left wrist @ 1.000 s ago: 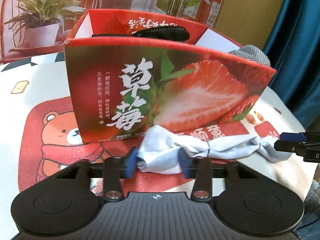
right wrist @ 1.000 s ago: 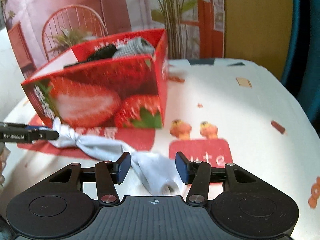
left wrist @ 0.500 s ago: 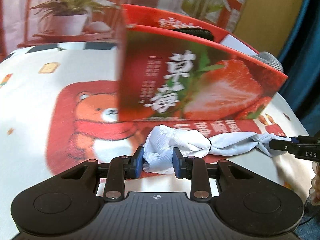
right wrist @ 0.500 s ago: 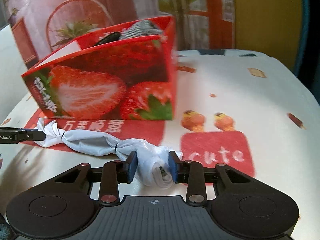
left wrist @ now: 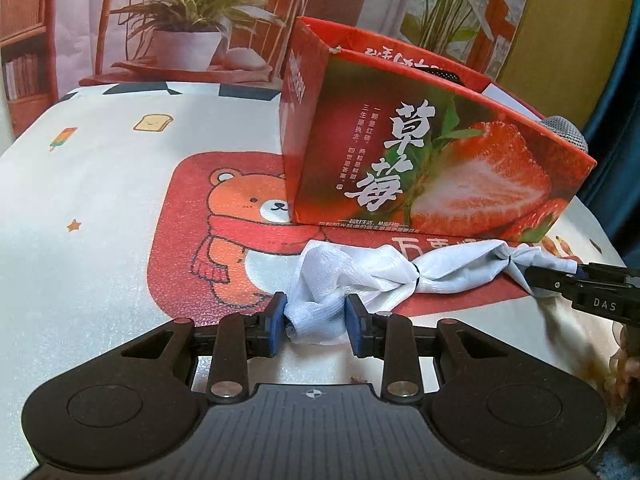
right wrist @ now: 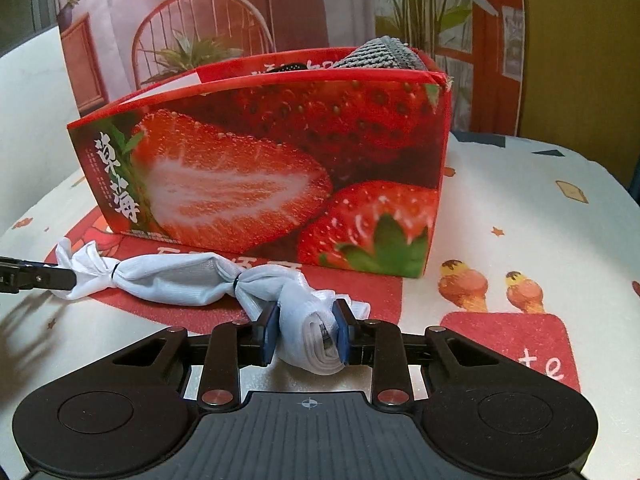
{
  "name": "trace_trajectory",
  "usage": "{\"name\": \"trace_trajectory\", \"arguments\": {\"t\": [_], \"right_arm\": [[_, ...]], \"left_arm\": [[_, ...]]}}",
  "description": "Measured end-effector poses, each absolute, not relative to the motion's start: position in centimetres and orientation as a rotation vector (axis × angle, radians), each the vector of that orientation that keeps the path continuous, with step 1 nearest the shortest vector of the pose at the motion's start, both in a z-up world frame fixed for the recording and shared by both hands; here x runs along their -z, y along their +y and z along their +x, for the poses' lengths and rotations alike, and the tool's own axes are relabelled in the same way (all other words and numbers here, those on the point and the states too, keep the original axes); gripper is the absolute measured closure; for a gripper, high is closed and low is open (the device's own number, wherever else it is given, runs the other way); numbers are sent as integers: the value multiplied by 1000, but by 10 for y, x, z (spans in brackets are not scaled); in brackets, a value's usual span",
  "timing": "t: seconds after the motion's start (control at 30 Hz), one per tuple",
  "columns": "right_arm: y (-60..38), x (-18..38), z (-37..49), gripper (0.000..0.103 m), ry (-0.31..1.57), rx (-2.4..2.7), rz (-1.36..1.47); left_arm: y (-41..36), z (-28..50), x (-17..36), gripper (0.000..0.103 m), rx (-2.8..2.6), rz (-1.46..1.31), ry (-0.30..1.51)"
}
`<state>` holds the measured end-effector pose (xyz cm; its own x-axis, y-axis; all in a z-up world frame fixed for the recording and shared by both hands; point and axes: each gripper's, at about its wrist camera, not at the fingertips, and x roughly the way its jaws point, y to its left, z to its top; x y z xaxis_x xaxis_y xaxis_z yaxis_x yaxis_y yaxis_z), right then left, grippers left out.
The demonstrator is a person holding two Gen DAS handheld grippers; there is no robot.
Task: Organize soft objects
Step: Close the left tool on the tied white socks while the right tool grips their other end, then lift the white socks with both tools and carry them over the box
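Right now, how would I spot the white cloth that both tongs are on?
Find the red strawberry box on the printed tablecloth. Along its front lies a long white cloth, an end in each tongs. Unlike the grey knit in the box, it is tied by two dark bands like a wrapped sweet.

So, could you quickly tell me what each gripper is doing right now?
Left gripper: closed on one end of the white cloth bundle.
Right gripper: closed on its other end.
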<state>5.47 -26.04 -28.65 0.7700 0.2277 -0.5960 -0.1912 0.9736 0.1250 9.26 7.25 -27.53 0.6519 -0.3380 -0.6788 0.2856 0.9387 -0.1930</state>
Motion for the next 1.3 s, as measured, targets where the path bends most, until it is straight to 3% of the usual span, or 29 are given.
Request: {"name": "trace_trajectory", "arguments": {"t": [0.6, 0.73, 0.97, 1.3], "right_arm": [[-260, 293, 48, 74, 610, -240, 25], [-263, 292, 48, 78, 613, -240, 47], [-265, 278, 39, 86, 593, -270, 65], [-277, 223, 9, 89, 417, -286, 58]], "left_arm": [[68, 89, 277, 69, 343, -38, 771], [67, 91, 275, 68, 348, -36, 784], [72, 88, 263, 84, 380, -69, 778], [69, 63, 200, 87, 453, -92, 559]]}}
